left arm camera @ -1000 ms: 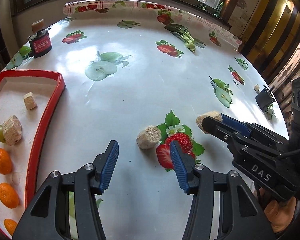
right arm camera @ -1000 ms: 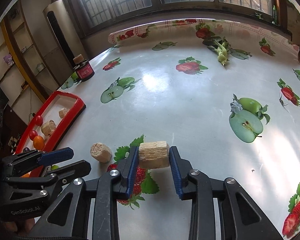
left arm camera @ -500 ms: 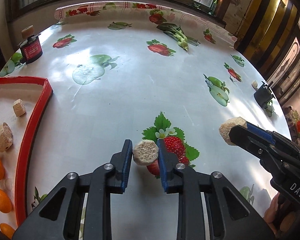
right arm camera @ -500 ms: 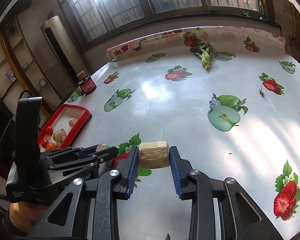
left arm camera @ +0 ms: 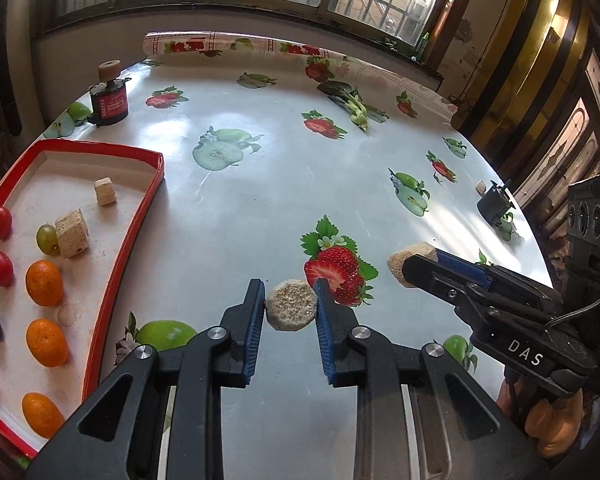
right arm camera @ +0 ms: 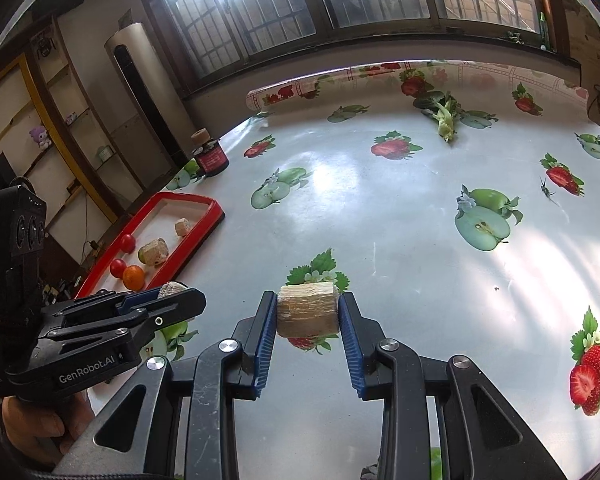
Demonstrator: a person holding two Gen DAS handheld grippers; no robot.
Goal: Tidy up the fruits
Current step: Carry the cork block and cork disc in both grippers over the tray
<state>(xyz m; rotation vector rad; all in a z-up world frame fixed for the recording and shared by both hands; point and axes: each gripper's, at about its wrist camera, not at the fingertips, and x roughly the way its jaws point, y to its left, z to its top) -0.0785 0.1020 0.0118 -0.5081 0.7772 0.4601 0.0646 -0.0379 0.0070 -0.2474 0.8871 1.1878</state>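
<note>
My left gripper (left arm camera: 291,304) is shut on a round beige sugarcane chunk (left arm camera: 290,310) and holds it above the table. My right gripper (right arm camera: 307,314) is shut on a larger beige sugarcane chunk (right arm camera: 307,310), also lifted; it shows at the right of the left wrist view (left arm camera: 410,258). The red tray (left arm camera: 138,220) lies at the left with several oranges (left arm camera: 44,282), red cherry tomatoes (left arm camera: 0,268), a green grape (left arm camera: 46,238) and two sugarcane chunks (left arm camera: 72,232). The tray also shows in the right wrist view (right arm camera: 204,226).
A dark jar with a cork lid (left arm camera: 108,98) stands at the far left of the table. A green vegetable (left arm camera: 352,106) lies at the far side. A small black object (left arm camera: 494,204) sits near the right edge. The tablecloth is printed with fruit pictures.
My left gripper closed on the round chunk and lifted it off the table, drawing back. My right gripper kept its chunk and rose too.
</note>
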